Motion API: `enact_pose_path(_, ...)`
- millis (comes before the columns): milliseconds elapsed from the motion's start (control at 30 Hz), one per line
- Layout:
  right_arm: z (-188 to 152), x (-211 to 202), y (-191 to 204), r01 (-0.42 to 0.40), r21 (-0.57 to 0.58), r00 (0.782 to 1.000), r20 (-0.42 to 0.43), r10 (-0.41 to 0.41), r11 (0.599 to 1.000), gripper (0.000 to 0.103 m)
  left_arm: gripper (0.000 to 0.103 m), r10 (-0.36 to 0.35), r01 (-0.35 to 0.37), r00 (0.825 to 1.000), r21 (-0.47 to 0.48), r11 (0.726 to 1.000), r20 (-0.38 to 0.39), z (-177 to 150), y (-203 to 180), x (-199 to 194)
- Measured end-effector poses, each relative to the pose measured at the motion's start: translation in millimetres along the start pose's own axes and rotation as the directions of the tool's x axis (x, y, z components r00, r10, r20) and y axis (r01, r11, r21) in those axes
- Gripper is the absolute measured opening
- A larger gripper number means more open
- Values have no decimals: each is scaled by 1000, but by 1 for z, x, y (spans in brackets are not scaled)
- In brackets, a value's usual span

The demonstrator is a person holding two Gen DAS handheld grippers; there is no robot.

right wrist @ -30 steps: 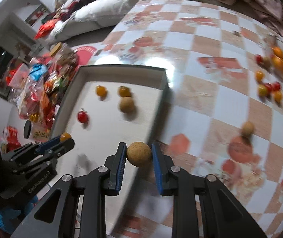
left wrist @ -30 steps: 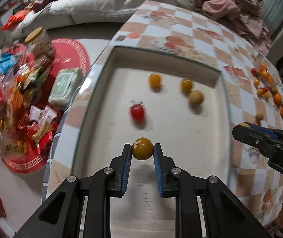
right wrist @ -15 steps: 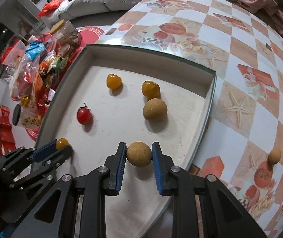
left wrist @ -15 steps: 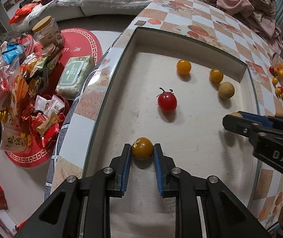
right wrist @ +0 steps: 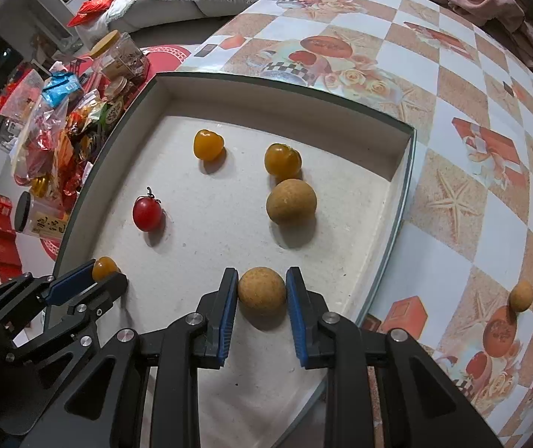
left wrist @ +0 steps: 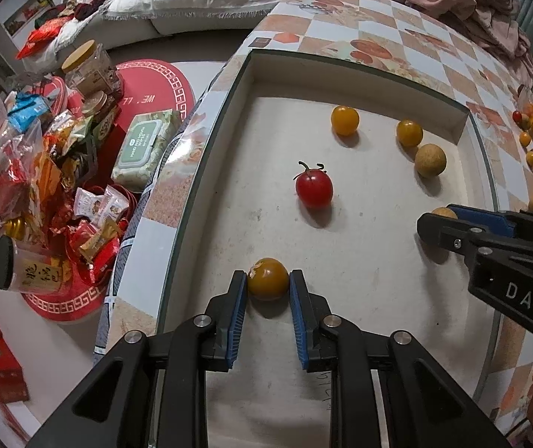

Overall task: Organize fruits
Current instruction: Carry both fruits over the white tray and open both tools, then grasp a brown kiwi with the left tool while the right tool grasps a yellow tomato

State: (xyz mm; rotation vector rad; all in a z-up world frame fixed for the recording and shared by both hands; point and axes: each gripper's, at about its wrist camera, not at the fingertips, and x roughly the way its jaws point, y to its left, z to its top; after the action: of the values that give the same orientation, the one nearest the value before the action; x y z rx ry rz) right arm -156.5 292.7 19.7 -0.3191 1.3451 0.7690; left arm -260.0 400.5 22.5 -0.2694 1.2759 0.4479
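While both loads hang low over the tray [right wrist: 397,201], we hold an orange tomato [left wrist: 268,278] clamped in the left gripper [left wrist: 268,291] and a tan longan [right wrist: 262,291] in the right gripper [right wrist: 262,295]; bare floor lies at 12 o'clock, the red tomato [left wrist: 314,189] farther on.

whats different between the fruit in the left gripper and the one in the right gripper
The tomato in the left gripper is glossy amber-orange with a pale blemish; the longan in the right gripper is matte tan and speckled. The tomato's skin reflects light, the longan's looks rough. Both are round, clamped between blue pads, low over the tray.
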Motion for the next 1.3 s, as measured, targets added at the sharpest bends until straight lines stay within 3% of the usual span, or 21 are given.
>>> enact_pose_path(100,0,-1,-2,-18,4,1000,-5,18,1000,34,25,15,-15,1000,15,1000,0,0,-3,0)
enact_pose_path(167,0,-2,-3,-23,4,1000,-1,23,1000,45,25,15,-15,1000,20,1000,-1,1,-2,0)
enact_pose_path(233,0,-7,-4,-37,11,999,13,37,999,52,45,28,-28,1000,24,999,-2,1,-1,0)
enact_pose_path(267,0,-9,-4,-44,13,999,19,44,999,56,71,30,-30,1000,21,999,3,1,0,-1)
enact_pose_path(300,1,-12,-5,-52,17,998,27,52,998,58,73,28,-28,999,14,999,24,0,0,-4)
enact_pose_path(467,3,-32,-11,-88,45,993,81,84,995,80,73,39,-39,999,47,998,4,-1,-7,-3)
enact_pose_path(733,-6,-71,-49,-79,136,986,156,58,988,80,73,9,-13,999,119,993,36,11,-45,-24)
enact_pose_path(1033,-49,-100,-160,46,339,984,149,-102,940,80,73,-100,77,991,245,966,86,35,-128,-55)
enact_pose_path(1300,-64,-101,-246,115,452,978,103,-180,885,80,73,-188,159,980,335,929,58,39,-199,-55)
